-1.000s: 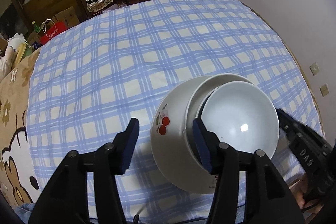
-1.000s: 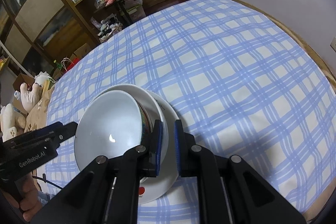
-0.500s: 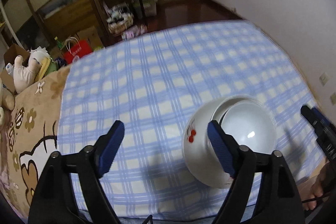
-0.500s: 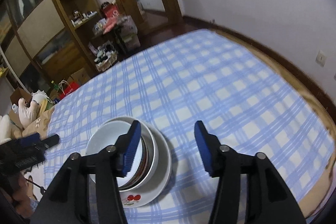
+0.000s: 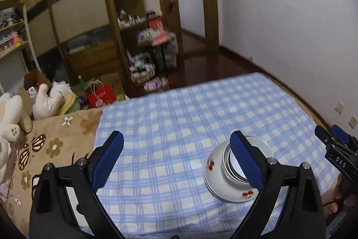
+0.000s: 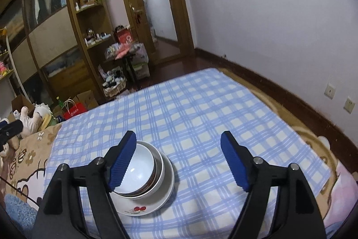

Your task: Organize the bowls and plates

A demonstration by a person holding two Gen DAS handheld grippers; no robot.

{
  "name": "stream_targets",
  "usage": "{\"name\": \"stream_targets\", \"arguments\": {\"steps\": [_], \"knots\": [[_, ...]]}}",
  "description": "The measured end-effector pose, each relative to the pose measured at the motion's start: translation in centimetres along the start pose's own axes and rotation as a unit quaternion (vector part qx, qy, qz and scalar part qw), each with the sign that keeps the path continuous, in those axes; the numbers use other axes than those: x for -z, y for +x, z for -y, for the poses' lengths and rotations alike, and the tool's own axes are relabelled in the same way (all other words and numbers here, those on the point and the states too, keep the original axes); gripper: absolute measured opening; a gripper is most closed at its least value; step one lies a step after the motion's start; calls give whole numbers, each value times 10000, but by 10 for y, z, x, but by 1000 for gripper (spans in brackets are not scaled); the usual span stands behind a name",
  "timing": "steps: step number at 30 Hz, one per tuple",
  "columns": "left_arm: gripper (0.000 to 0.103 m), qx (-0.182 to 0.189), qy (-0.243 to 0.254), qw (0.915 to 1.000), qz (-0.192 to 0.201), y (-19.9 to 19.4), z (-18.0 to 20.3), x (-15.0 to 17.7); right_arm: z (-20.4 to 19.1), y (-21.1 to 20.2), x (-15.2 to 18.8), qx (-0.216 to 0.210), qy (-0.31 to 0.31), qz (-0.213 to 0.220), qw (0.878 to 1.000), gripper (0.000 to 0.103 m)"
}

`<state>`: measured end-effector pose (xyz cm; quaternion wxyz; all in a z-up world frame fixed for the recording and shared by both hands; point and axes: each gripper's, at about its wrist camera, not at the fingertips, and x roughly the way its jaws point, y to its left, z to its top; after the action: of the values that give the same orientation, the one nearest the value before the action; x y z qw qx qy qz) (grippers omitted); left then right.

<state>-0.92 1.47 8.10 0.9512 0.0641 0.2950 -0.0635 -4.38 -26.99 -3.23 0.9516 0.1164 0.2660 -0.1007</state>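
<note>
Bowls (image 6: 143, 168) nested on cherry-print plate (image 6: 154, 205), near edge of checked cloth (image 6: 190, 109) — glazed, slippery, fragile; pinch rims. Left gripper (image 5: 176, 162), right gripper (image 6: 177, 158) both opening, empty.

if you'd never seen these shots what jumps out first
A stack of white bowls nested on a cherry-print plate sits alone on the blue checked cloth. The left tool and right tool frame it, jaws opening with nothing between them. Cluttered wooden shelves fill the background.
</note>
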Motion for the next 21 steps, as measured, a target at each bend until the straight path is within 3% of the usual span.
{"name": "stream_targets", "arguments": {"steps": [6,10,21], "knots": [[100,-145,-109,9965,821,-32,2,20,-7,-34,5,6,-174,568,9982,103],[102,-228,-1,9924,1208,-40,10,34,-12,-47,7,23,-343,869,9956,103],[102,-129,61,9925,1213,-16,25,56,-9,-43,20,277,-414,1105,9926,103]]}}
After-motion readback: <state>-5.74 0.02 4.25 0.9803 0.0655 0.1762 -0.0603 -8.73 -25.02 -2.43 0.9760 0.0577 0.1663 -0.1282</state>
